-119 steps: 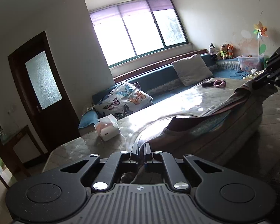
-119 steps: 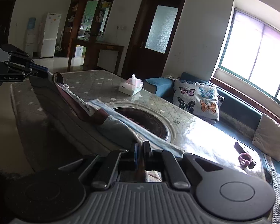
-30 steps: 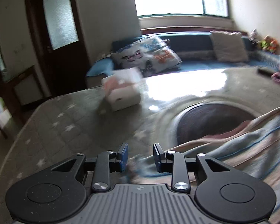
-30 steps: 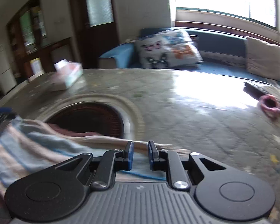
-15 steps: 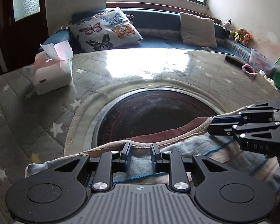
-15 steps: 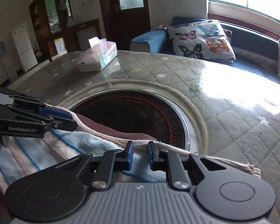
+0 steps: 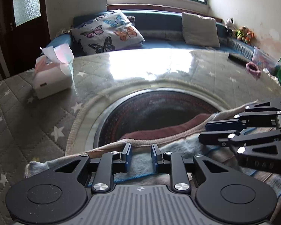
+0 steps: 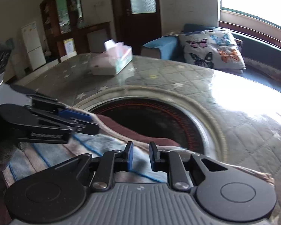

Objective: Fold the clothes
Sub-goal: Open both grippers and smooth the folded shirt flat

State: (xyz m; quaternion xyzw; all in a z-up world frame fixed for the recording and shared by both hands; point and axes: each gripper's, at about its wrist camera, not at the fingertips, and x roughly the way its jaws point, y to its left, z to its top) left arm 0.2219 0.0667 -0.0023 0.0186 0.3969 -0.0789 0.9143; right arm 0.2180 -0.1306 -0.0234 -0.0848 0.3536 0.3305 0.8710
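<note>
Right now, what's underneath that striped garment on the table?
The striped garment lies over the near rim of a dark round inset in the quilted table cover. What lies beneath its near part is covered.

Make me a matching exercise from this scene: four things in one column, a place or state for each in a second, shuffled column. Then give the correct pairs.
Things:
1. tissue box
2. butterfly cushion
3. striped garment
4. pink ring

Places:
A. on the sofa under the window
B. draped over the near rim of the table's dark round inset
C. on the quilted table cover, far right in the left wrist view
D. on the quilted table cover, on the side nearest the dark door

Pairs: 1-D, 2-A, 3-B, 4-C
</note>
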